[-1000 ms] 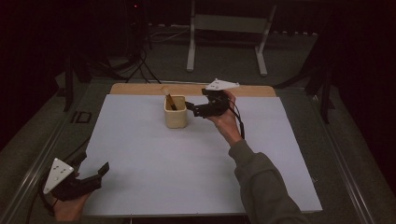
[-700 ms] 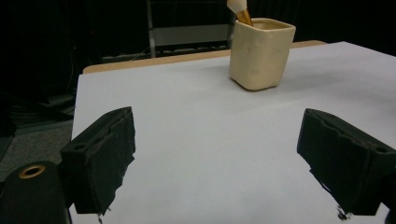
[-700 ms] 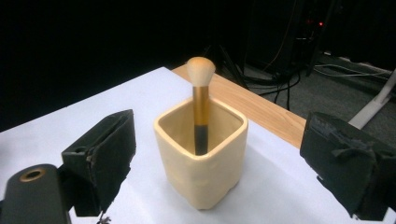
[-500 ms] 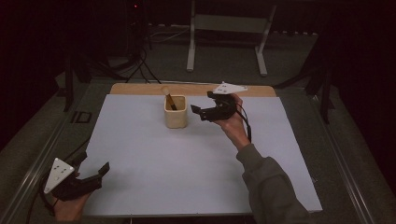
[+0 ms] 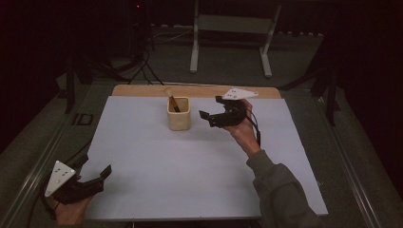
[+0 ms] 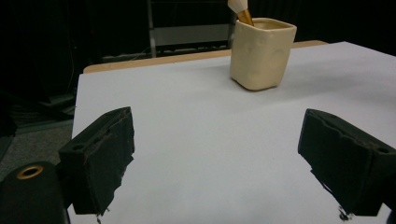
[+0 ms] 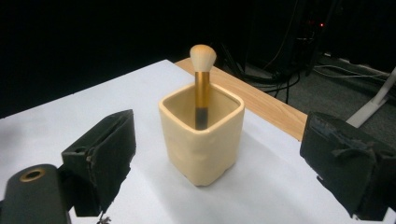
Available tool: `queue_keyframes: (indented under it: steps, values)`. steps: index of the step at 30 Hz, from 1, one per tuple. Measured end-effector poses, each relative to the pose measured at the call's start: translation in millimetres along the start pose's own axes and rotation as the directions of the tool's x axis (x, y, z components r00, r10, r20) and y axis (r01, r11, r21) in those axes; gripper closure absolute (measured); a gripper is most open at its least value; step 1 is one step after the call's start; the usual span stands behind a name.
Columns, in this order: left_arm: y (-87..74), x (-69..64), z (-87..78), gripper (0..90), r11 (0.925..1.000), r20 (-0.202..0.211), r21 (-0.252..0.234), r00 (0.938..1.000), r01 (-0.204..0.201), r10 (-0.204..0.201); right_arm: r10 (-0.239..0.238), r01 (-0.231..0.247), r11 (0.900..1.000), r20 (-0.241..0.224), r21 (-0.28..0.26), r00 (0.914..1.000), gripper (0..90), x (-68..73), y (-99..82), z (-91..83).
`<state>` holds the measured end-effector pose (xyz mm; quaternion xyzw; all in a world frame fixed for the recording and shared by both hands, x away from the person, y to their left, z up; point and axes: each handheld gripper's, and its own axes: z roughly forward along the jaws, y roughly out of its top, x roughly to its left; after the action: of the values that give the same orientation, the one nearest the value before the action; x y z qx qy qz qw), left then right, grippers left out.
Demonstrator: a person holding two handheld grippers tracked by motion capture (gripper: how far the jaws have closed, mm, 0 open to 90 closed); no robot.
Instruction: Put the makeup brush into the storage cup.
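We held the left gripper (image 5: 97,178) low at the near left corner of the table (image 5: 190,180), its fingers (image 6: 100,158) spread wide with nothing between them but bare white surface. Ahead of those fingers, well apart and off to their right side, the cup (image 6: 261,51) stood upright, and the pale tip of the brush (image 6: 239,7) rose above its rim.

Farther out, our right hand (image 5: 242,135) carried the right gripper (image 5: 211,114) a little above the table, just beside the cup (image 5: 178,114) and pointing at it. Its fingers (image 7: 100,158) were also wide open and gripped nothing. In the right gripper view the cup (image 7: 201,135) sat in front of the gap between the two fingers, close to them but touching neither. The brush (image 7: 202,84) stood inside it, handle down, leaning against the far wall, with its gold band and cream head showing above the rim.

Beyond the cup ran the wooden strip (image 7: 266,105) along the table's far edge.
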<state>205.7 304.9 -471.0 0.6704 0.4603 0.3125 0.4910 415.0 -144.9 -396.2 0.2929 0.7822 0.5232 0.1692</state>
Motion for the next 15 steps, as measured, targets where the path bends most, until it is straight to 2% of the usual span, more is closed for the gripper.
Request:
queue_keyframes:
  steps: [15]
  values:
    - [0.0, -0.2, 0.6, 11.8, 1.0000, 0.000, 0.001, 1.0000, 0.001, -0.001, -0.012, 0.012, 0.9999, -0.006, 0.005, 0.9999, 10.3, 2.8, -10.1, -16.0]
